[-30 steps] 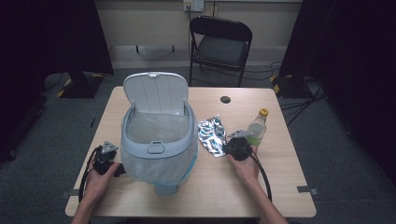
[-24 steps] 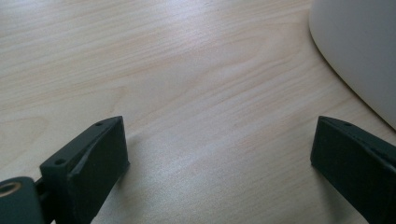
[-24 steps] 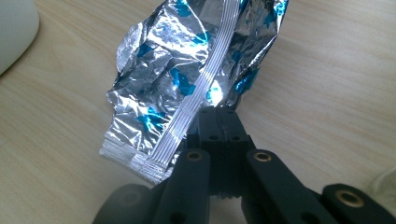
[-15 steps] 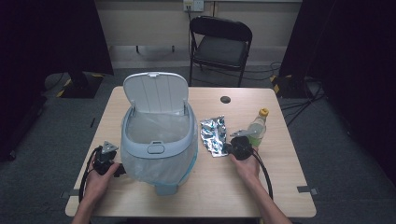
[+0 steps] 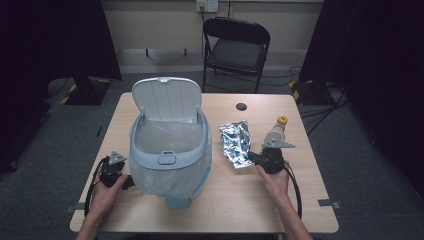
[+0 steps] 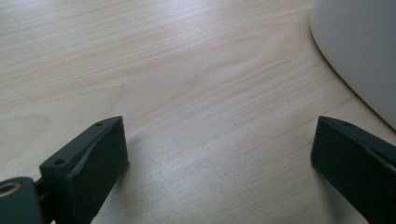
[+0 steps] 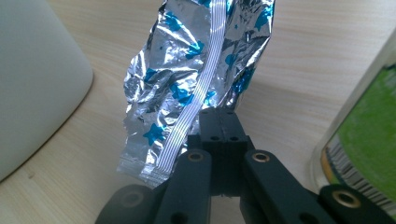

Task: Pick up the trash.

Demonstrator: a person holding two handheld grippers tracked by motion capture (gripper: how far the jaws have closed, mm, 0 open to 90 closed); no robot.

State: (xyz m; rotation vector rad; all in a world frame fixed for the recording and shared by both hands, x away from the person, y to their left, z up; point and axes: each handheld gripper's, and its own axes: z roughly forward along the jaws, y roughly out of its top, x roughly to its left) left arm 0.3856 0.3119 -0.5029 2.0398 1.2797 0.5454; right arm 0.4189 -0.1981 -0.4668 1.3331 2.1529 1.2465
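A crumpled silver foil wrapper with blue stars lies right of the bin. My right gripper is shut on its near edge, and in the right gripper view the closed jaws pinch the foil wrapper, which stands up off the wood. A pale blue-grey lidded bin with a clear liner stands mid-table, lid raised. My left gripper rests on the table at the bin's left foot. It stands open over bare wood, with the bin's wall at the right.
A clear bottle with a yellow cap and green label stands just right of the right gripper. The bin's side is close on the other side. A small black disc lies at the table's back. A folding chair stands behind the table.
The right gripper has drawn a little to the right and upward with the wrapper's near edge in its jaws, lifting the foil. The left hand has not moved.
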